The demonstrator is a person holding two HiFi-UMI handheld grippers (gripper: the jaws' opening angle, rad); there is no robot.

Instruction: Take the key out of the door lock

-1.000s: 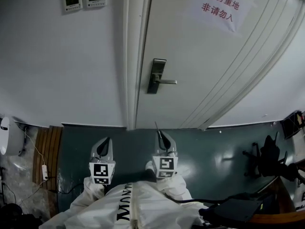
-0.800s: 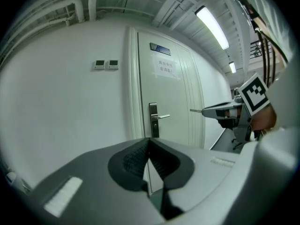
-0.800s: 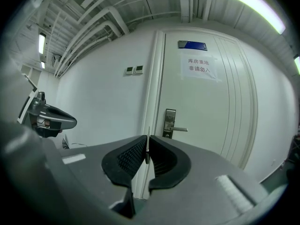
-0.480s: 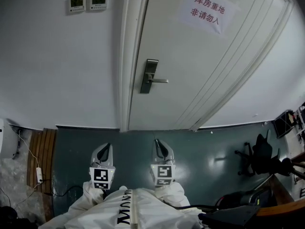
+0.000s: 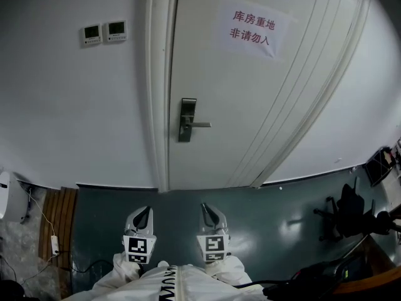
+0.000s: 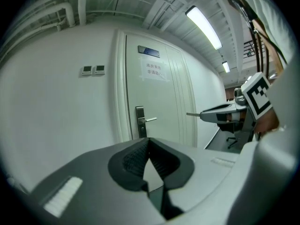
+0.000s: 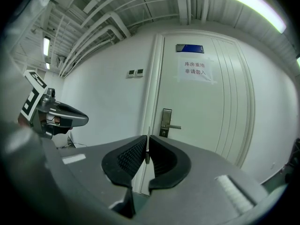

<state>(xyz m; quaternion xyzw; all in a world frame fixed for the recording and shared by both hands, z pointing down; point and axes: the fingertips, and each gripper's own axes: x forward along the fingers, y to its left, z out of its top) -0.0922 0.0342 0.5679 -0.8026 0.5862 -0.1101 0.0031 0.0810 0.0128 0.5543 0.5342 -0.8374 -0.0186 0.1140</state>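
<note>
The door lock [image 5: 186, 119], a dark metal plate with a lever handle, sits on the white door [image 5: 250, 93] straight ahead; its keyhole shows no key. The key [image 7: 148, 146] is a thin metal blade pinched upright in my right gripper [image 7: 147, 150], which is shut on it. From the left gripper view the key [image 6: 192, 114] pokes out of the right gripper's tip toward the door. My left gripper [image 6: 149, 142] is shut and holds nothing. Both grippers, left [image 5: 141, 212] and right [image 5: 210, 207], hang low over the floor, well short of the door.
Two small wall panels [image 5: 104, 31] hang left of the door frame. A paper sign [image 5: 252, 29] is stuck on the door. A dark office chair [image 5: 348, 209] stands at the right, a white appliance [image 5: 11, 196] and cables at the left.
The view has pulled back from the door: the lock has slid left and looks smaller. Both grippers sit lower in the picture. The right gripper's hold on the key is unchanged.
</note>
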